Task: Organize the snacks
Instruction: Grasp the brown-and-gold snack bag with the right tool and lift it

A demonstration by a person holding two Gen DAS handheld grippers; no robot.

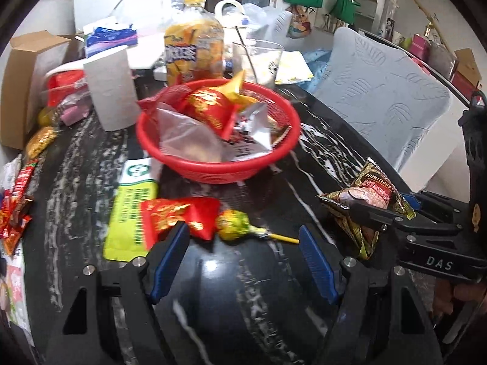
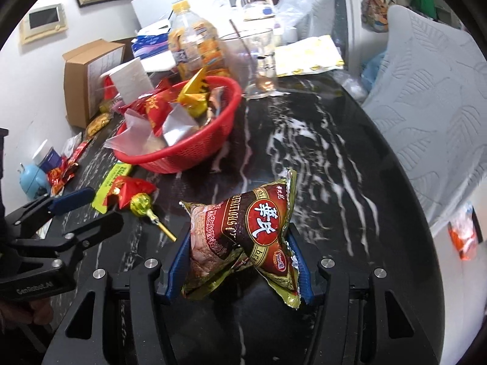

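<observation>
A red basket (image 1: 213,172) (image 2: 194,155) holding several snack packets stands mid-table. My right gripper (image 2: 240,261) is shut on a brown and gold snack packet (image 2: 243,231) and holds it above the black marble table; it shows at the right of the left wrist view (image 1: 369,203). My left gripper (image 1: 242,258) is open and empty, just behind a red packet (image 1: 179,216) and a gold-wrapped lollipop (image 1: 234,225) lying on the table. The left gripper also shows in the right wrist view (image 2: 88,210), with the lollipop (image 2: 141,205) beside it.
A green-yellow sachet (image 1: 131,213) lies under the red packet. A paper roll (image 1: 111,88), juice bottle (image 1: 193,48) and glass (image 1: 258,60) stand behind the basket. More snacks (image 1: 15,206) lie at the left edge. A cardboard box (image 2: 88,73) and a white chair (image 2: 432,127) flank the table.
</observation>
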